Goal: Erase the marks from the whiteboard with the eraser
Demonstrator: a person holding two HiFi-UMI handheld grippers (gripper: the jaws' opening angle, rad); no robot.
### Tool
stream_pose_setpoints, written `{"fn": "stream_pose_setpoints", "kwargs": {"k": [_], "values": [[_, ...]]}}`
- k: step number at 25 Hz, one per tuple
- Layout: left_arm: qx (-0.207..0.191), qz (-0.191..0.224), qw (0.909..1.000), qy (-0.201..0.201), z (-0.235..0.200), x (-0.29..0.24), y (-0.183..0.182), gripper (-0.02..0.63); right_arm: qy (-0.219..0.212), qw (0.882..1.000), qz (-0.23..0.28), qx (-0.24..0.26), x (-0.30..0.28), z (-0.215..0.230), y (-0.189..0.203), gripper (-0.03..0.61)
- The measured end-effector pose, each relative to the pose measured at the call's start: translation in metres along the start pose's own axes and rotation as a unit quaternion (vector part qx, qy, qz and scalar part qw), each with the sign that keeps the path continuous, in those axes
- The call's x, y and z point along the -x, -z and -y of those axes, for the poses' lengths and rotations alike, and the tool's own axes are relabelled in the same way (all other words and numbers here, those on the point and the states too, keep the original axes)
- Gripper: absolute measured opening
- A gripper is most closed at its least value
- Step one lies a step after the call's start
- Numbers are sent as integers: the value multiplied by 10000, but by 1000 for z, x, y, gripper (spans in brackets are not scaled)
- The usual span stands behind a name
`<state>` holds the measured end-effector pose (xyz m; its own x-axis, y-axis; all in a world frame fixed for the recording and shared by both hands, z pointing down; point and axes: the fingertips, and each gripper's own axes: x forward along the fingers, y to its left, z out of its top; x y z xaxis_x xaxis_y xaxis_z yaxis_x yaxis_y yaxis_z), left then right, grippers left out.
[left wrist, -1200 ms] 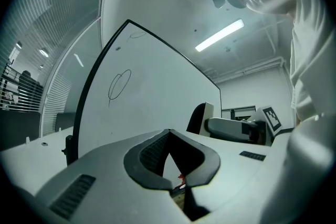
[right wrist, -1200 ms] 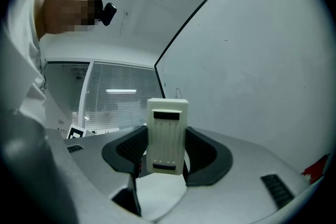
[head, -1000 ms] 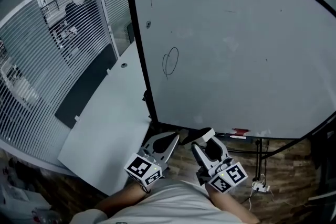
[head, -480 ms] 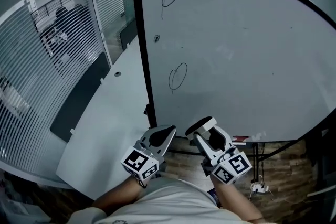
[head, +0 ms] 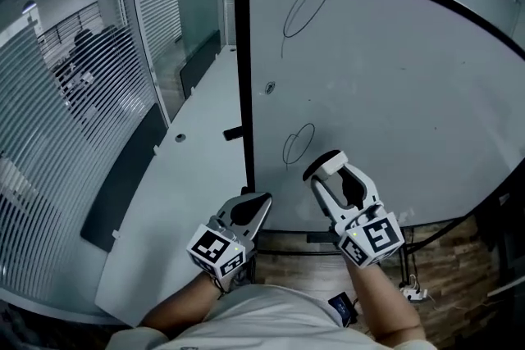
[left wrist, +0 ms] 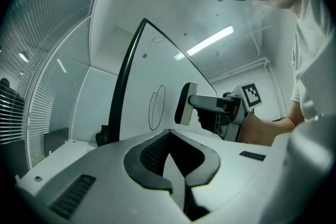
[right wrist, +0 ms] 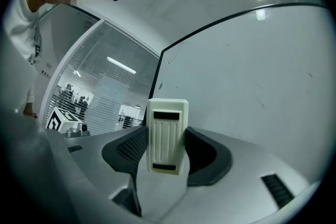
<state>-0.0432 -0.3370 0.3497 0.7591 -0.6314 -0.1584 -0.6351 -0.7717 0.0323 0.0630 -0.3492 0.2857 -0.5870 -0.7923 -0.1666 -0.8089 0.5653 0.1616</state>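
The whiteboard (head: pixel 394 94) stands in a black frame and bears two pen ovals, an upper one (head: pixel 308 6) and a lower one (head: pixel 299 143). My right gripper (head: pixel 328 176) is shut on a white eraser (head: pixel 323 165), held just below and right of the lower oval, close to the board. In the right gripper view the eraser (right wrist: pixel 167 136) stands upright between the jaws, its back toward the camera. My left gripper (head: pixel 256 205) is shut with nothing in it, low by the board's bottom left corner. In the left gripper view the eraser (left wrist: pixel 185 103) hangs right of the lower oval (left wrist: pixel 156 107).
A white desk (head: pixel 180 201) runs along the left of the board. Beyond it is a glass wall with blinds (head: pixel 74 94), with people behind it. A small round dot (head: pixel 269 88) sits on the board. Cables lie on the wooden floor (head: pixel 418 287) at lower right.
The right gripper has risen with the eraser from below the board's bottom edge to beside the lower oval. The view has swung left, and the left gripper stays low.
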Motion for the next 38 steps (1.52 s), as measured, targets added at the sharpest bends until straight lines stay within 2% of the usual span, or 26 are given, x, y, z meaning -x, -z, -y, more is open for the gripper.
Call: {"fn": "stream_pose_setpoints", "kwargs": {"k": [5,11,16,19,22,25,29,32,38], "values": [[-49,103,9999,98,-23,5,-11,6,222,9966,-55,788,-24,4,-26,235],[-16,279,9995,163,-30,7,-22,6,412,9886,-226,1430,-45,16,-49,233],[-6,350,9993,133,-35,9,-27,8,469,9756,-138,2139,-53,15,-80,233],[4,375,9993,72,-41,10,-30,6,535,9724,82,2270,-56,19,-106,233],[-6,354,9993,73,-40,9,-29,6,521,9713,141,2316,-57,20,-115,235],[-27,290,9995,73,-42,9,-26,6,468,9713,58,2333,-59,13,-105,233],[-11,226,9997,11,-45,10,-24,8,130,9746,28,2237,-67,-8,-77,233],[-6,170,9998,-40,-47,13,-21,8,-85,9735,-291,2268,-71,-21,-42,235],[35,36,9999,-97,-51,19,-11,8,-405,9775,-937,1845,-73,-45,30,235]]}}
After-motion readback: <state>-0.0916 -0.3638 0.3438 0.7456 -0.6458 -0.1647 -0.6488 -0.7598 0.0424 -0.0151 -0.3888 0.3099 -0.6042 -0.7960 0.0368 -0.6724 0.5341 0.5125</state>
